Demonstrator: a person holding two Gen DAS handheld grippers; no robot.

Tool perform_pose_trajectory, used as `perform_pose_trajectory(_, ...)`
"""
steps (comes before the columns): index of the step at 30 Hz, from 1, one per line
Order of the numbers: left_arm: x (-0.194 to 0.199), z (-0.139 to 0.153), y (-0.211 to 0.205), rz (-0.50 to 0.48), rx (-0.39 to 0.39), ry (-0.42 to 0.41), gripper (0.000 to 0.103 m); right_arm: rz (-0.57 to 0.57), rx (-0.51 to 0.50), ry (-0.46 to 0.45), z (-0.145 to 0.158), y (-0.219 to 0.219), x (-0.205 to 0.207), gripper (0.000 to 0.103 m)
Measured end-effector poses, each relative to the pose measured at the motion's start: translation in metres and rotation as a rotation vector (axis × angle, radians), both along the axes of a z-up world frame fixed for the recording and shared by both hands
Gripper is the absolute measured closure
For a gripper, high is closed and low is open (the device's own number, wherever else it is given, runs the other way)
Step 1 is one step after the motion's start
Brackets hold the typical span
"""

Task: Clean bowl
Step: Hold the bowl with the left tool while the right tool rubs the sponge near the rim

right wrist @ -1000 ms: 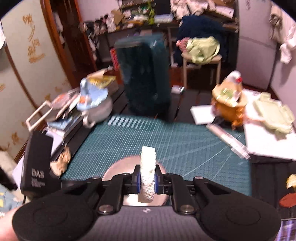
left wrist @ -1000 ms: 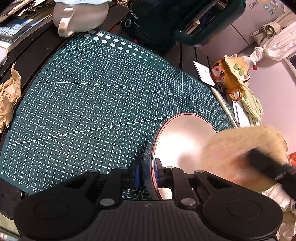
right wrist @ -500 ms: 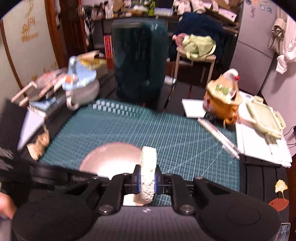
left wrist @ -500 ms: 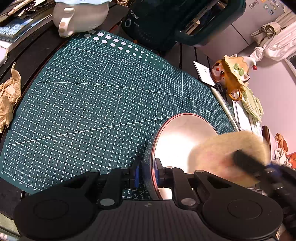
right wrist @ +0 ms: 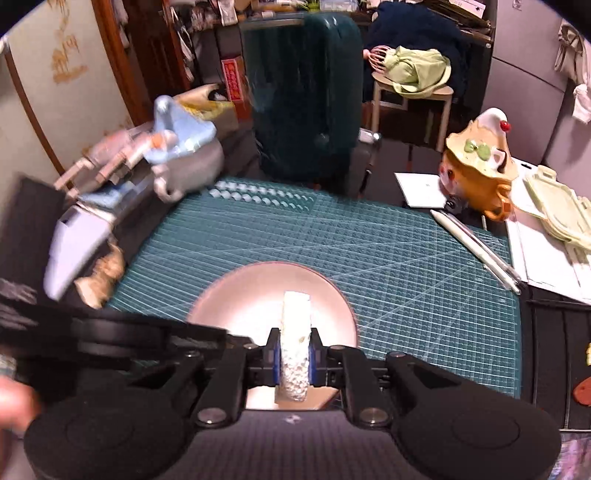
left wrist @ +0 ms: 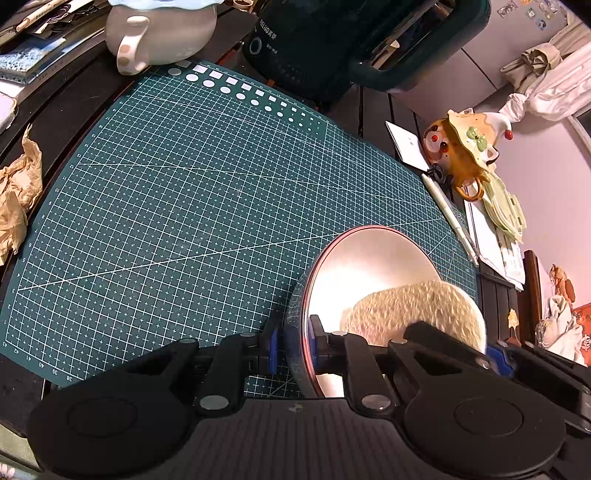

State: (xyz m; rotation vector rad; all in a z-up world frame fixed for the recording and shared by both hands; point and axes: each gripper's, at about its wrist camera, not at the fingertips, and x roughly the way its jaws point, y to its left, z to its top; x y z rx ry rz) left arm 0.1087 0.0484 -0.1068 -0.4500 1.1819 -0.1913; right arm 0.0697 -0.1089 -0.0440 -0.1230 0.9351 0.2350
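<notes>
Bowl (left wrist: pixel 369 266), metal w/ a reddish rim, sits at the near right part of the green cutting mat (left wrist: pixel 192 206), tipped up on its side so the shiny inside faces right in the left wrist view. Left gripper (left wrist: pixel 291 343) is pinched on the bowl's rim, one pad outside the wall, one inside. A pale round sponge (left wrist: pixel 413 310) lies against the inside of the bowl, low and to the right; right gripper (right wrist: pixel 294 356) clamps it edge-on between its blue pads, jaws pressed tight on it. In the right wrist view the sponge stands upright over the bowl's middle.

Around: mat covers most of the dark tabletop (left wrist: pixel 376 107). Far edge of the mat: white mug (left wrist: pixel 159 33) at left, big dark green appliance (left wrist: pixel 351 40) beside it. Right of the mat: a white pen (left wrist: pixel 448 214), papers, an orange figurine teapot (left wrist: pixel 469 147). Crumpled brown paper (left wrist: pixel 16 199) off the mat's left edge.
</notes>
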Motion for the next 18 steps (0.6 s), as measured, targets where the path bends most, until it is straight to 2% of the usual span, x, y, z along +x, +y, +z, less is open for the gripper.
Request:
perform_pose_trajectory(1,0.0,0.0,-0.001,0.0,0.0,0.0,0.089,-0.008,-0.026,-0.016,0.0,0.0,-0.001,0.091)
perform_pose_trajectory(6,0.0,0.0,-0.001,0.002,-0.001,0.001,0.089,-0.022,0.017,-0.054,0.016,-0.011,-0.005,0.091)
perform_pose_trajectory(10,0.001,0.001,-0.001,0.003,-0.002,0.002,0.089,-0.032,0.12,-0.098,0.037,-0.025,-0.008,0.091)
perform_pose_trajectory(13,0.001,0.001,-0.001,0.003,-0.002,0.002,0.089,-0.011,0.175,-0.089,0.041,-0.026,-0.009,0.091)
perform_pose_trajectory(18,0.001,0.0,0.0,0.003,-0.001,0.0,0.089,0.044,0.134,-0.005,0.016,-0.005,-0.004,0.09)
